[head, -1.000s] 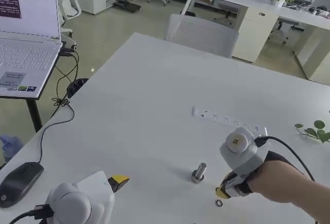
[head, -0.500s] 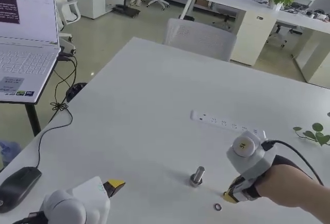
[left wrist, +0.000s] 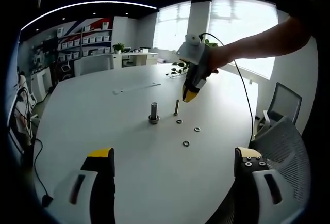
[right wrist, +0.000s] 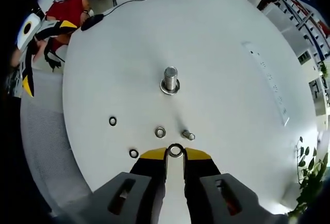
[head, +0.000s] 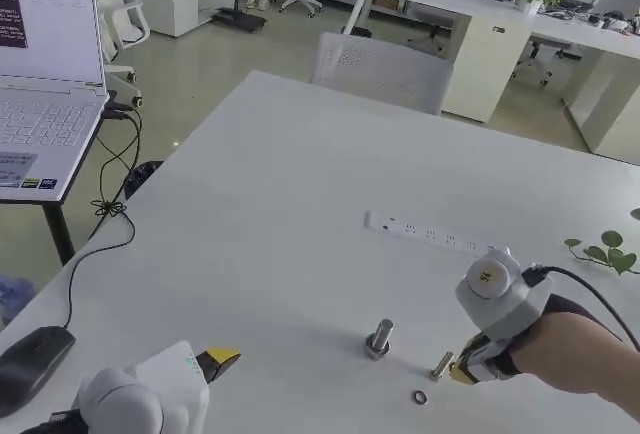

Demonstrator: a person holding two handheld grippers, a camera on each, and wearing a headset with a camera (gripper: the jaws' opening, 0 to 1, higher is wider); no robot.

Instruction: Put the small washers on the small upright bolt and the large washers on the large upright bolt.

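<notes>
Toward the worktop's (right wrist: 232, 53) near edge, right gripper (right wrist: 175, 154) jaws clamp a washer (right wrist: 175, 150) beside small bolt (right wrist: 187, 135), evidently for seating; left gripper (left wrist: 174, 154) jaws apart.

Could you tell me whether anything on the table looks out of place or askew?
Nothing stands out: the large bolt and small bolt stand upright, three loose washers lie flat on the table, and the right gripper pinches another washer.

Shiny metal bolt (right wrist: 170, 79), matt white table (right wrist: 221, 43)
</notes>
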